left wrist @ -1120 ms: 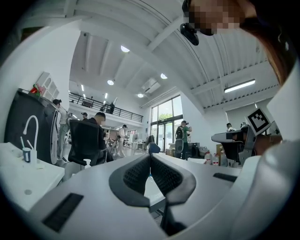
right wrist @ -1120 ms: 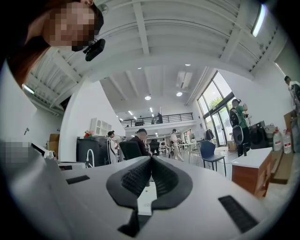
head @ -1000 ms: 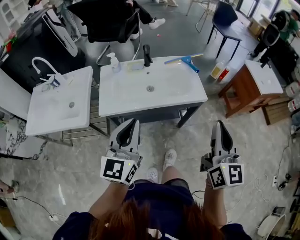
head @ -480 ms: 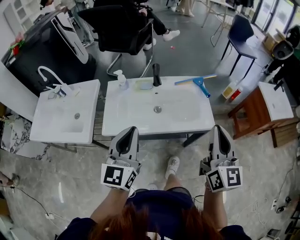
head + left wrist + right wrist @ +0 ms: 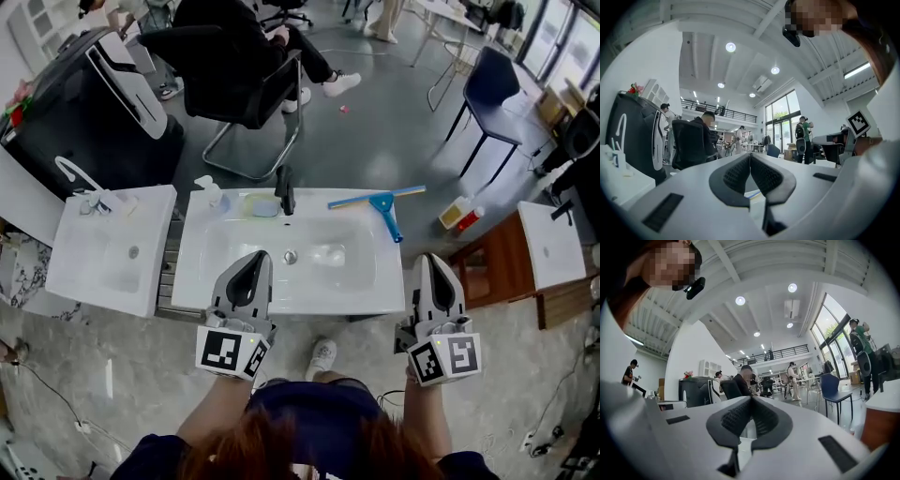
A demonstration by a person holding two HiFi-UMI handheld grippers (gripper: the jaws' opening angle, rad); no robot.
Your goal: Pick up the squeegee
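Observation:
The squeegee (image 5: 384, 210) has a blue handle and a long pale blade. It lies on the back right rim of the white sink (image 5: 211, 281), with the handle pointing toward me. My left gripper (image 5: 254, 257) hovers over the sink's front left part, shut and empty. My right gripper (image 5: 433, 259) is held just off the sink's front right corner, also shut and empty, a good stretch short of the squeegee. In the left gripper view the left gripper's (image 5: 750, 157) pads meet, and in the right gripper view so do the right gripper's (image 5: 751, 400).
A black faucet (image 5: 284, 191), a soap bottle (image 5: 210, 192) and a pale dish (image 5: 262, 204) stand along the sink's back rim. A second sink (image 5: 94, 267) is at the left. A wooden table (image 5: 502, 272) and bottles (image 5: 459, 216) are at the right. A seated person's office chair (image 5: 248, 89) is behind.
Both grippers have moved forward, from well short of the sink to over its front edge. The sink and squeegee now lie closer. Both stay shut.

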